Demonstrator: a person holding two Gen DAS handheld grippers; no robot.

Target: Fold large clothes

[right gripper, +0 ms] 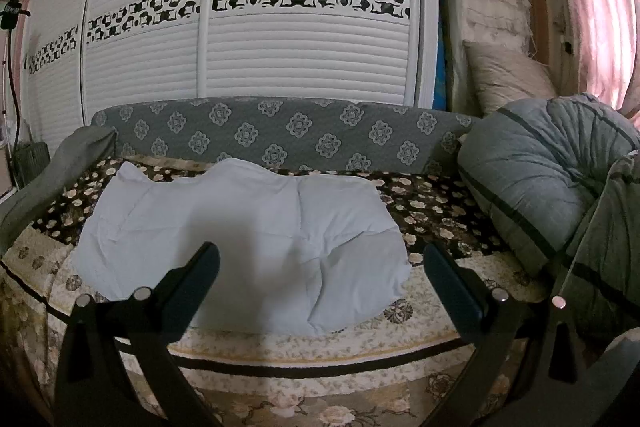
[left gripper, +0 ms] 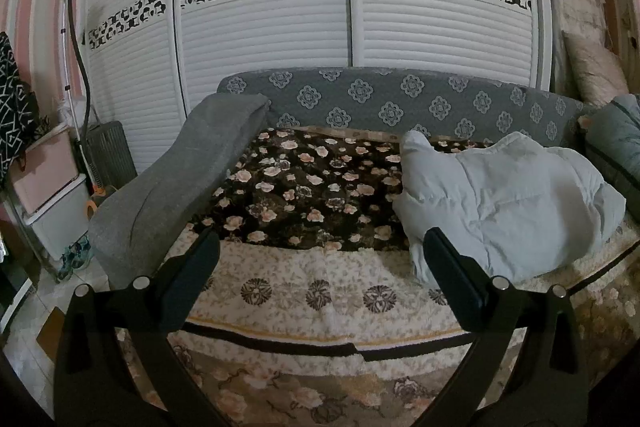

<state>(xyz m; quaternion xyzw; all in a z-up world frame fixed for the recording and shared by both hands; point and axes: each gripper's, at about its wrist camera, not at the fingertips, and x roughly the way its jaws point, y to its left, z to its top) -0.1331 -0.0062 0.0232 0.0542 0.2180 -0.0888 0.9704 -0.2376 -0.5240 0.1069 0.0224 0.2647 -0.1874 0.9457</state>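
Note:
A pale blue-white garment lies spread on the floral blanket of a sofa bed, wrinkled and partly folded. In the left wrist view it sits to the right, bunched up. My left gripper is open and empty, hovering above the blanket's front edge, left of the garment. My right gripper is open and empty, held just in front of and above the garment's near edge.
The sofa's grey patterned backrest runs behind, with a white louvred wardrobe beyond. A grey armrest is at left. A grey-green quilted bundle and a pillow sit at right. Storage boxes stand at far left.

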